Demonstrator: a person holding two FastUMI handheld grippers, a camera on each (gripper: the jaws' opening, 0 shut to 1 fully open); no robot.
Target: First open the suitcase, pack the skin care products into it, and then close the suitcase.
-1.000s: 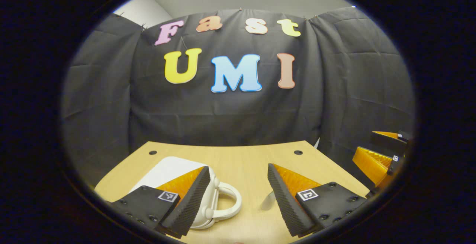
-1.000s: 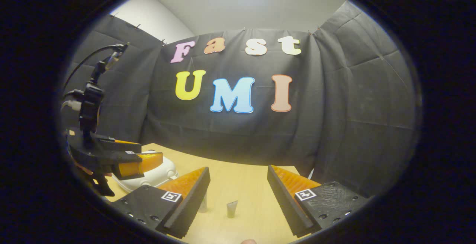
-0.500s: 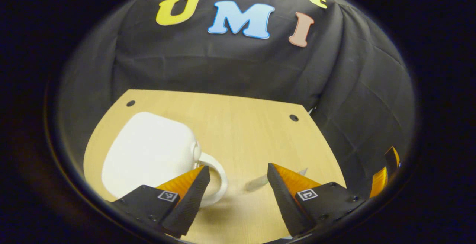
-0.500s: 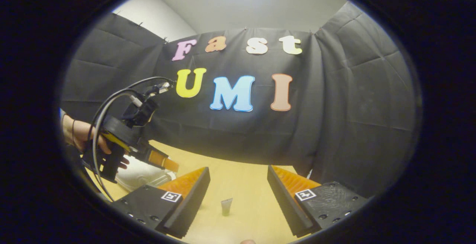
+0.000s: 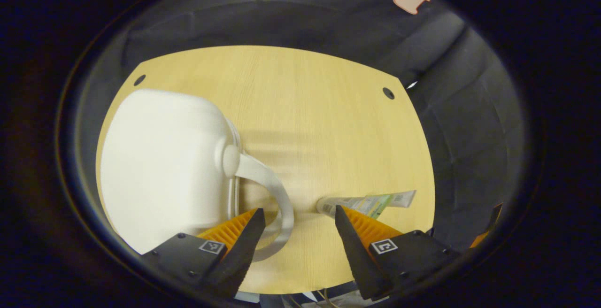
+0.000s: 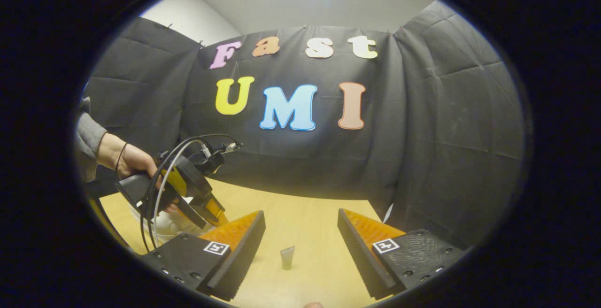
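Note:
A small white hard-shell suitcase [image 5: 164, 167] lies closed on the wooden table [image 5: 305, 111], its loop handle [image 5: 274, 195] pointing toward me. My left gripper [image 5: 298, 233] hovers open above the handle, tilted down at the table. A skin care tube [image 5: 371, 202] lies flat just past its right finger. In the right gripper view the tube [image 6: 287, 256] lies between the fingers of my open right gripper [image 6: 300, 247], farther out on the table. The left gripper [image 6: 188, 190], held by a hand [image 6: 127, 157], is angled down over the suitcase [image 6: 162, 223].
Black cloth walls close in the table at the back and on both sides. Two small holes [image 5: 388, 93] mark the table's far corners. The table's near edge [image 5: 300, 289] runs just beneath my left fingers.
The left gripper has pitched steeply downward, so the suitcase top and the tube now show from above. The right gripper has barely moved.

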